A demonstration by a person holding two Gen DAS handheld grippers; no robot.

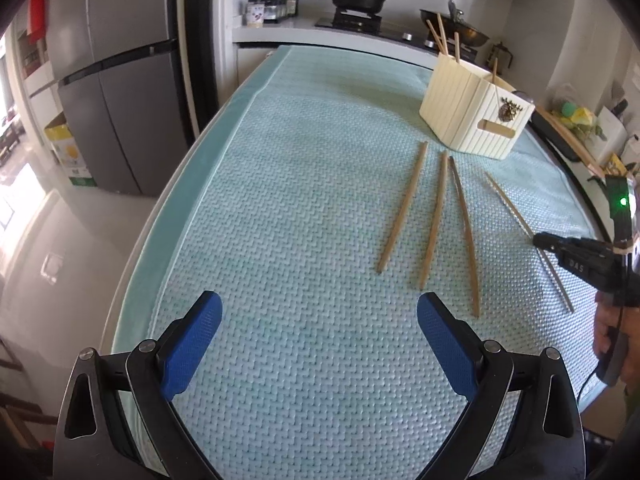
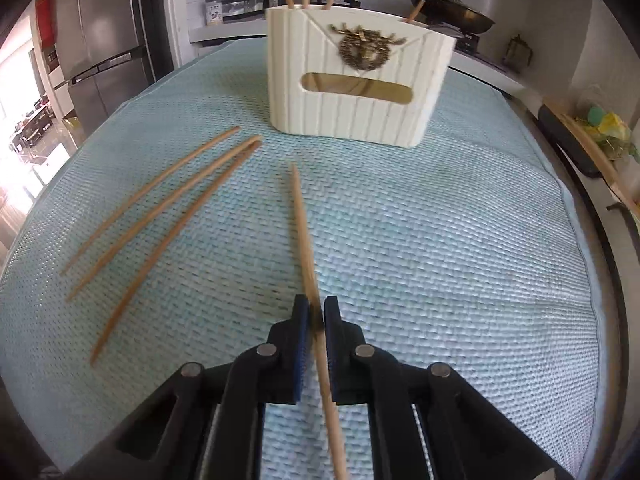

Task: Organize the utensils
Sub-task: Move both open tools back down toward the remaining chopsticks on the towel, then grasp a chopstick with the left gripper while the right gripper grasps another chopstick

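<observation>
Right gripper (image 2: 316, 316) pinching one chopstick (image 2: 303, 236) tight between both blue pads, tip pointing at the white holder (image 2: 352, 92). Left gripper (image 1: 319, 340) hanging wide open over the blue-green mat (image 1: 280, 200), gripping nothing. Three more chopsticks (image 2: 160, 216) lying flat on the mat, just left of the held one, fanned out a little. Holder standing upright at the far end of the mat, keeping a few sticks inside, poking out the top. Stove with pots sitting behind
</observation>
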